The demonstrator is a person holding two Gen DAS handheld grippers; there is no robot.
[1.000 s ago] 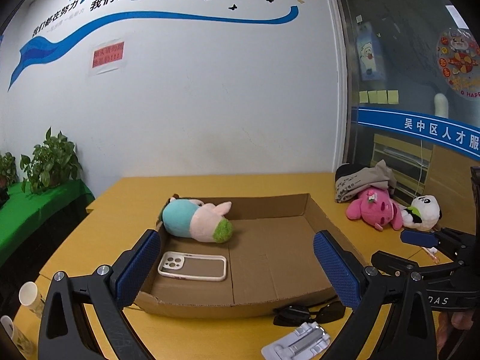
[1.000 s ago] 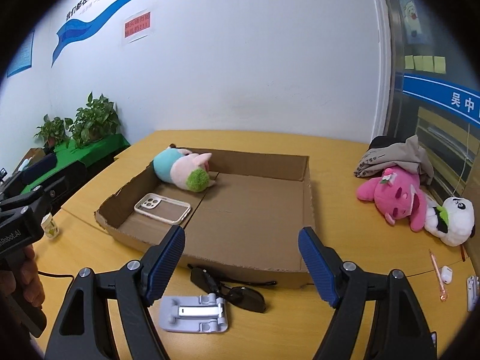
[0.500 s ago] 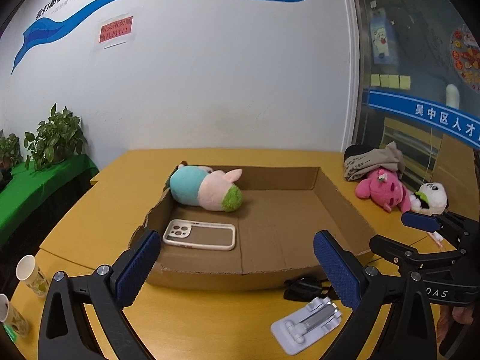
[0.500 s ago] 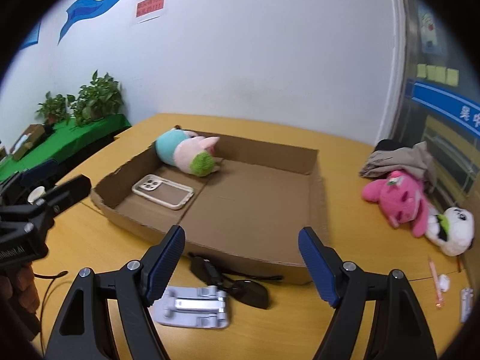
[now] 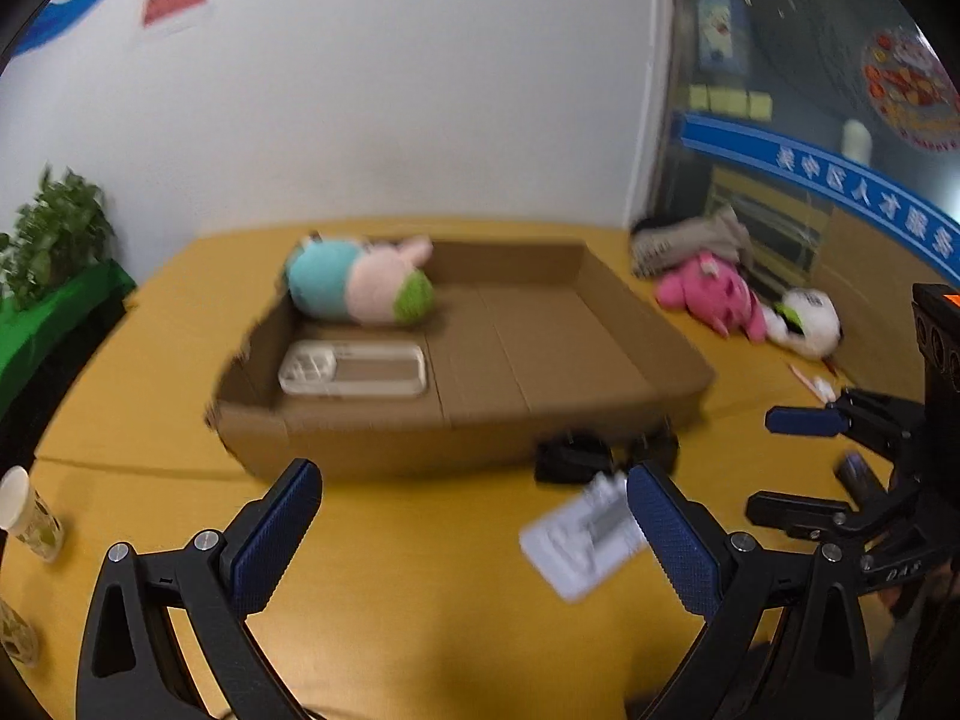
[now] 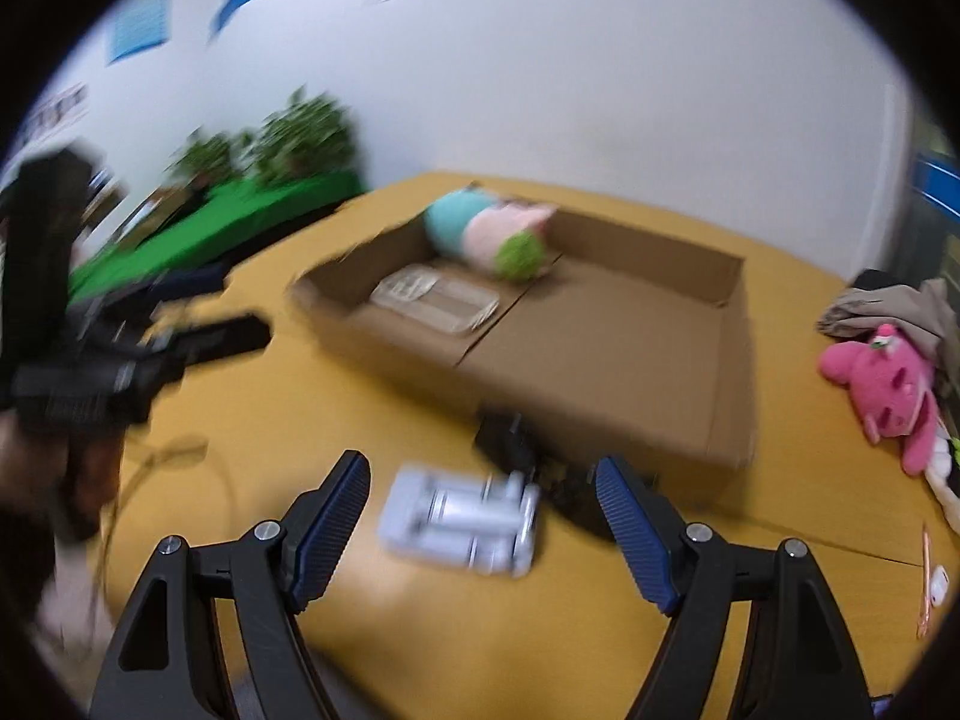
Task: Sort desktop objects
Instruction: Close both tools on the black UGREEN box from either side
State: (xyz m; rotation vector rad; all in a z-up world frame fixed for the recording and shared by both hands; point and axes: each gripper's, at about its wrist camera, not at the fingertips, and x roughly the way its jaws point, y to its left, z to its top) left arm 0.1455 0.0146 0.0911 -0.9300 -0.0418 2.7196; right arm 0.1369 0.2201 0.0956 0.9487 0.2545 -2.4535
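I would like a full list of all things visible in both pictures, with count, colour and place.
cardboard tray: one, brown, middle of table
plush toy: one, teal and pink, in tray's far left corner
phone case: one, clear whitish, in tray, near the plush toy
phone stand: one, white, on table before tray
sunglasses: one, black, at tray's near wall
pink plush: one, right of tray
panda plush: one, beside pink plush
paper cup: one, table's left edge
left gripper: fingers open, empty
right gripper: fingers open, over the stand
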